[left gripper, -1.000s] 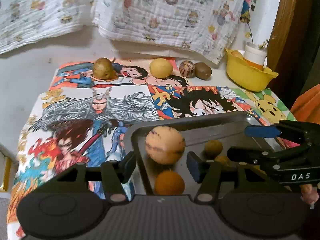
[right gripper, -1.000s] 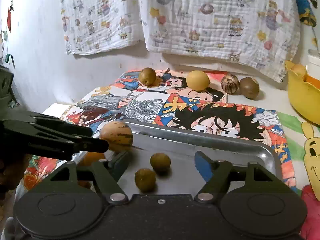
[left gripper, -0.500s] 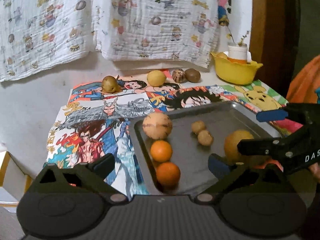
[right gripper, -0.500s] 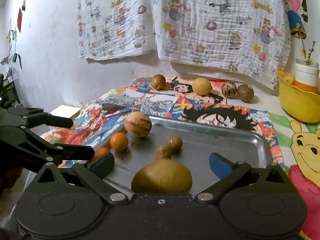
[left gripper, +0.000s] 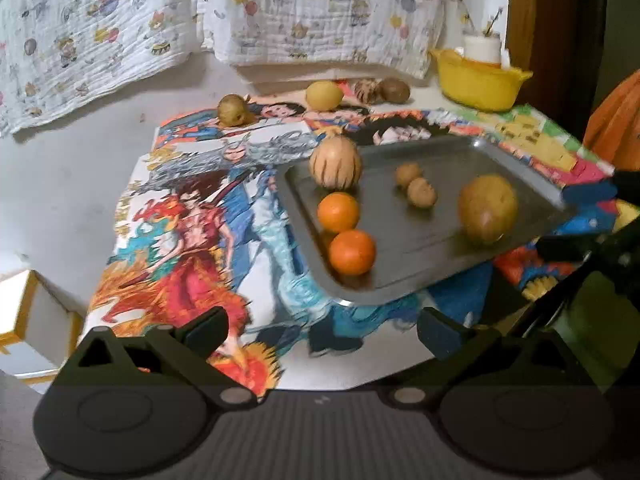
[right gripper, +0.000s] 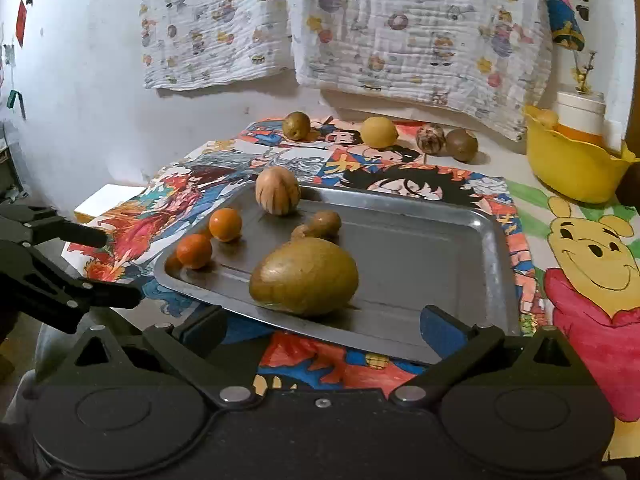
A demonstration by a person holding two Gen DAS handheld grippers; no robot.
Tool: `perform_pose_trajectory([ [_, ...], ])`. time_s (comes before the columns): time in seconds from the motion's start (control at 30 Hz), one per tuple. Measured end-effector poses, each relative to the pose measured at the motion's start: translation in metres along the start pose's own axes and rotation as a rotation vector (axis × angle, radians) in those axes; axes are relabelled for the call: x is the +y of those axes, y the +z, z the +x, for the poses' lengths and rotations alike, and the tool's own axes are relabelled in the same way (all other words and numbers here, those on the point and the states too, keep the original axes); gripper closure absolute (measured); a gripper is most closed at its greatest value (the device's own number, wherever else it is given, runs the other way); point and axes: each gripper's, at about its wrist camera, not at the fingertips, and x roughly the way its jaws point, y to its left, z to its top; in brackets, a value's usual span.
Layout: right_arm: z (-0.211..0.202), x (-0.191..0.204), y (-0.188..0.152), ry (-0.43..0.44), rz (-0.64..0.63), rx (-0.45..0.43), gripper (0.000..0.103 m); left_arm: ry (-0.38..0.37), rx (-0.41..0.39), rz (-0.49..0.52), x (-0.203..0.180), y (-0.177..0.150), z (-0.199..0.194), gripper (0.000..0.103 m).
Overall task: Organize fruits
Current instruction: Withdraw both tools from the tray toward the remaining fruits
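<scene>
A metal tray [left gripper: 424, 248] [right gripper: 424, 252] lies on the comic-print cloth. It holds a striped round fruit [left gripper: 335, 162] [right gripper: 278, 191], two oranges [left gripper: 338, 212] [left gripper: 352, 252], two small brown fruits [left gripper: 421, 193] and a large yellow-green fruit [left gripper: 487, 209] [right gripper: 304, 276]. My left gripper [left gripper: 322, 330] [right gripper: 114, 266] is open and empty, just off the tray's near left corner. The right gripper [right gripper: 322, 326] [left gripper: 564, 220] is open too, at the tray's near edge, with the large fruit just beyond its fingers. A brown fruit [right gripper: 296, 125], a yellow one [right gripper: 379, 132] and two more [right gripper: 430, 139] sit at the back.
A yellow bowl [left gripper: 478, 80] [right gripper: 576, 164] holding a white cup stands at the back right. Printed cloths hang on the wall behind. A white box [left gripper: 36, 320] sits below the table's left edge. An orange garment [left gripper: 616, 128] shows at the far right.
Both grippers have opened wide and drawn back from the tray. The striped fruit, earlier between the left fingers, now sits free on the tray. The large fruit now lies on the tray near the right gripper.
</scene>
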Motion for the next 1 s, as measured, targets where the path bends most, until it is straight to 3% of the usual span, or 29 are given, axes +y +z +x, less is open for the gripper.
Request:
perform_pose_trajectory([
  [0.3,-0.004,-0.006,0.012,-0.007,-0.001,-0.036,0.001,0.095,-0.016,0.084,0.001,0.004,-0.017,0.001],
  [0.8,0.028,-0.006,0.048,0.002,-0.042,-0.051,0.001,0.145,-0.037,0.008,0.039,0.034,0.001,0.000],
  [1.0,0.057,-0.005,0.072,0.021,-0.115,0.005,0.001,0.166,0.000,-0.032,0.061,0.057,0.027,0.000],
])
